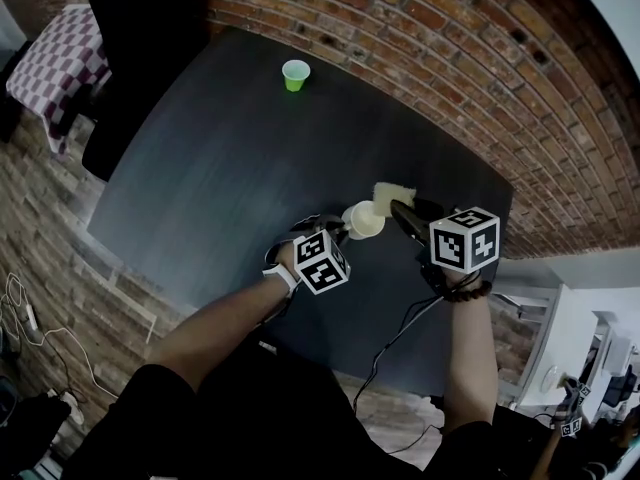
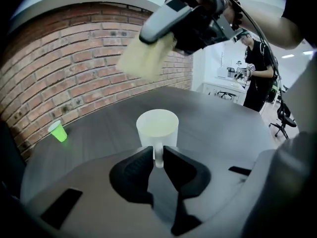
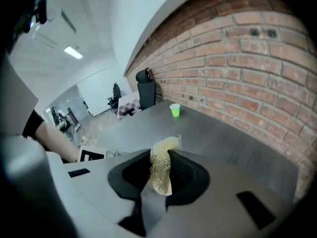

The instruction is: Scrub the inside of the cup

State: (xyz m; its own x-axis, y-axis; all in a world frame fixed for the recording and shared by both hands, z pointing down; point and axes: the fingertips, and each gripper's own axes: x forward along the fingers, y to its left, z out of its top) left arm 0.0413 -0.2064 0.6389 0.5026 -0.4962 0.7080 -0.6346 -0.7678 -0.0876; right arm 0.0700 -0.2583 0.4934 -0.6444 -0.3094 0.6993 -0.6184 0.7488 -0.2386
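The left tool is clamped on the handle of the white cup, mouth up. The right tool pinches a yellow sponge just above the cup. Hold the cup level and lower the sponge squarely into its mouth.

Pale cream cup; yellow sponge; green cup; dark table.

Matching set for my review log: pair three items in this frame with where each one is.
1. white mug
2. yellow scrub pad
3. green cup

A. alone at the far end of the table
B. clamped in the right gripper
C. gripped by its handle in the left gripper

Pairs: 1-C, 2-B, 3-A
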